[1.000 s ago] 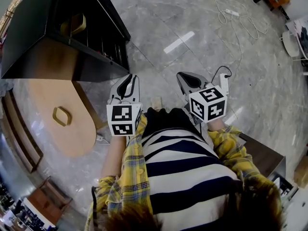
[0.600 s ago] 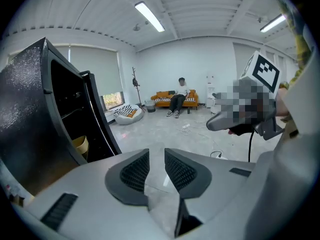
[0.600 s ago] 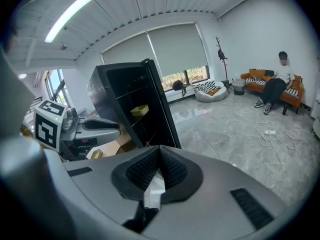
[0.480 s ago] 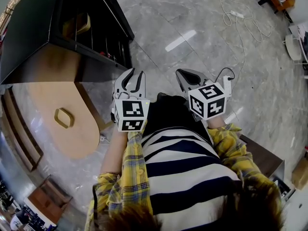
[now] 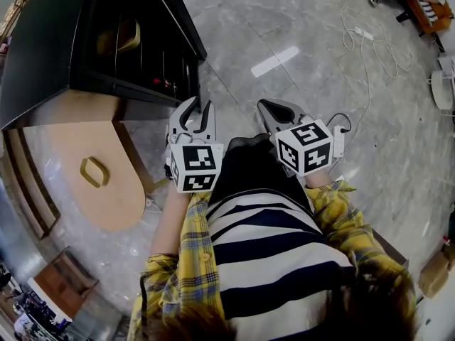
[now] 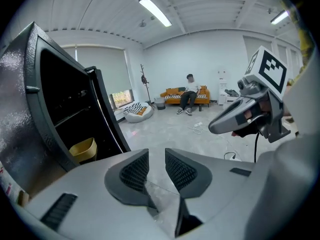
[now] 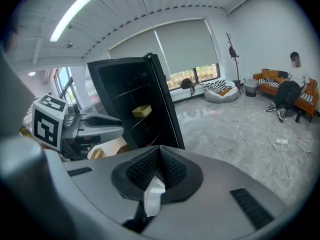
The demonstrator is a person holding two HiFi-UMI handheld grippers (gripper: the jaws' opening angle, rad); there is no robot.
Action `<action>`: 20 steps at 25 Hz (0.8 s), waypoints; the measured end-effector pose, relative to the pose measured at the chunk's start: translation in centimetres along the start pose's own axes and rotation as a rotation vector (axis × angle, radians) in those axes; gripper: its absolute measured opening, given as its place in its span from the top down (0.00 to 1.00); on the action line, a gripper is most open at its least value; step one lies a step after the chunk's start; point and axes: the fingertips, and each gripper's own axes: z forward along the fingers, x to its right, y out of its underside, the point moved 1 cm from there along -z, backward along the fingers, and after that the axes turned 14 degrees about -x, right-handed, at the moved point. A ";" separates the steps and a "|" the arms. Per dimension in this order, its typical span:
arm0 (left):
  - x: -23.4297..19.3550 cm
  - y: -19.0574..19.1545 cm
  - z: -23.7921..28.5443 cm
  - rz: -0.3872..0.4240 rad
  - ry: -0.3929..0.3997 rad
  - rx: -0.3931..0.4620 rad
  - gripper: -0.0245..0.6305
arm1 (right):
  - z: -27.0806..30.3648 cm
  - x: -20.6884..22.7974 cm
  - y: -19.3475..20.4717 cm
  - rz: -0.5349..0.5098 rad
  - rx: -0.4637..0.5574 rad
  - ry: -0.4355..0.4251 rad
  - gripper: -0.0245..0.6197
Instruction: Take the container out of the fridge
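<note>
While fridge (image 5: 43, 55) stands open, container (image 5: 129, 35) sits upright.

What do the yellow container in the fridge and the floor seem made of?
Yellow container: probably plastic, matte; thin walls, even colour. Floor: polished stone or marble-look tile, glossy; grey veining and a lamp's bright reflection.

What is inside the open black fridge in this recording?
A pale yellow plastic container sits on a wire shelf inside the open black fridge. The rest of the interior is dark and partly covered by the fridge's own wall, so it cannot be made out.
</note>
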 end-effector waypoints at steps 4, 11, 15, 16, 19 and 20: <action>-1.5 -2.2 2.4 -0.023 -0.051 -0.018 0.82 | 1.8 1.8 -3.2 -0.049 -0.019 -0.039 0.92; -3.8 -4.6 7.4 -0.107 -0.106 -0.081 0.82 | 4.6 6.7 -7.7 -0.101 -0.054 -0.091 0.92; -5.6 -5.6 9.6 -0.131 -0.144 -0.117 0.82 | 6.0 8.7 -9.8 -0.120 -0.075 -0.117 0.92; -6.2 -5.7 10.0 -0.134 -0.161 -0.125 0.82 | 6.4 9.0 -10.3 -0.130 -0.080 -0.125 0.92; -8.1 -6.0 11.4 -0.151 -0.213 -0.144 0.82 | 7.9 9.5 -11.4 -0.164 -0.099 -0.149 0.92; -8.7 -6.0 11.8 -0.156 -0.228 -0.155 0.82 | 8.4 9.6 -11.8 -0.171 -0.105 -0.158 0.92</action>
